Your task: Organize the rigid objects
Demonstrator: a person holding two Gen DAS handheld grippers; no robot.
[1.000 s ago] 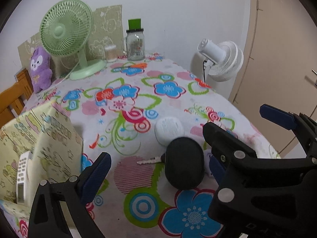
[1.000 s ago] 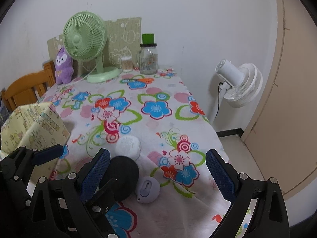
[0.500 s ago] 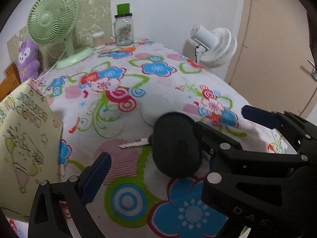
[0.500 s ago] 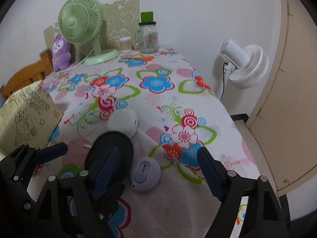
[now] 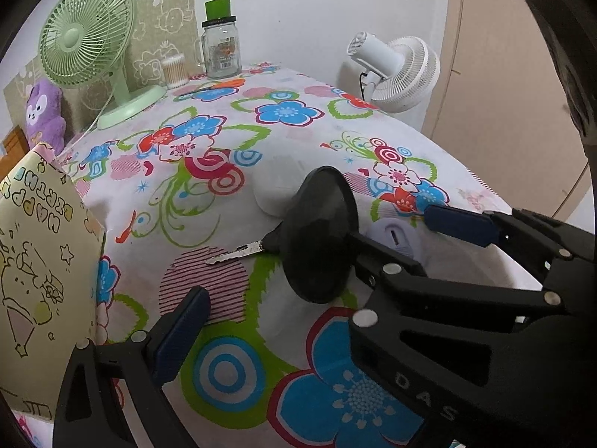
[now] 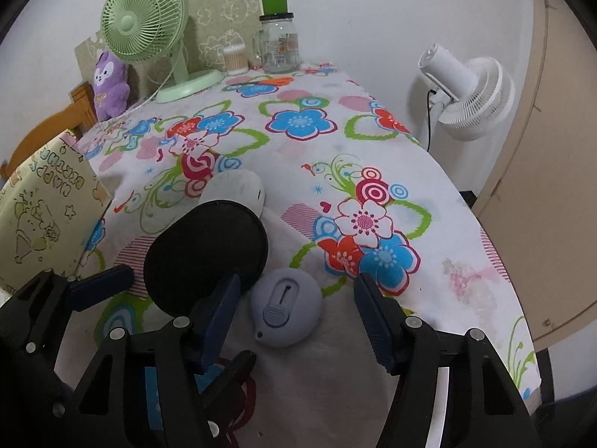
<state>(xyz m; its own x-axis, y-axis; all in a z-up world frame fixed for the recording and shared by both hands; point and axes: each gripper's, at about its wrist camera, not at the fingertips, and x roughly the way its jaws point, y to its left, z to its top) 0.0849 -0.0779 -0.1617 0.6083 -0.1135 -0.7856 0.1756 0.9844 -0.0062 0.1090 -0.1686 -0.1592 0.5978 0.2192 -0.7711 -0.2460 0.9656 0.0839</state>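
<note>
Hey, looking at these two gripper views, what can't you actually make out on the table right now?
- Key, left wrist view: its head is hidden behind the black oval case.
- Lavender round device, left wrist view: mostly covered by the right gripper, whose jaws are closing around it.
- Glass jar label: too small to read.
- Patterned box: contents hidden.

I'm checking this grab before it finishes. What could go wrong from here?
The right tongs are closing around the lilac disc, not yet touching it. The left finger sits against the black round case and may shove it. That case overlaps the key, which could get dragged. The disc looks low and rounded, so it may slip out.
</note>
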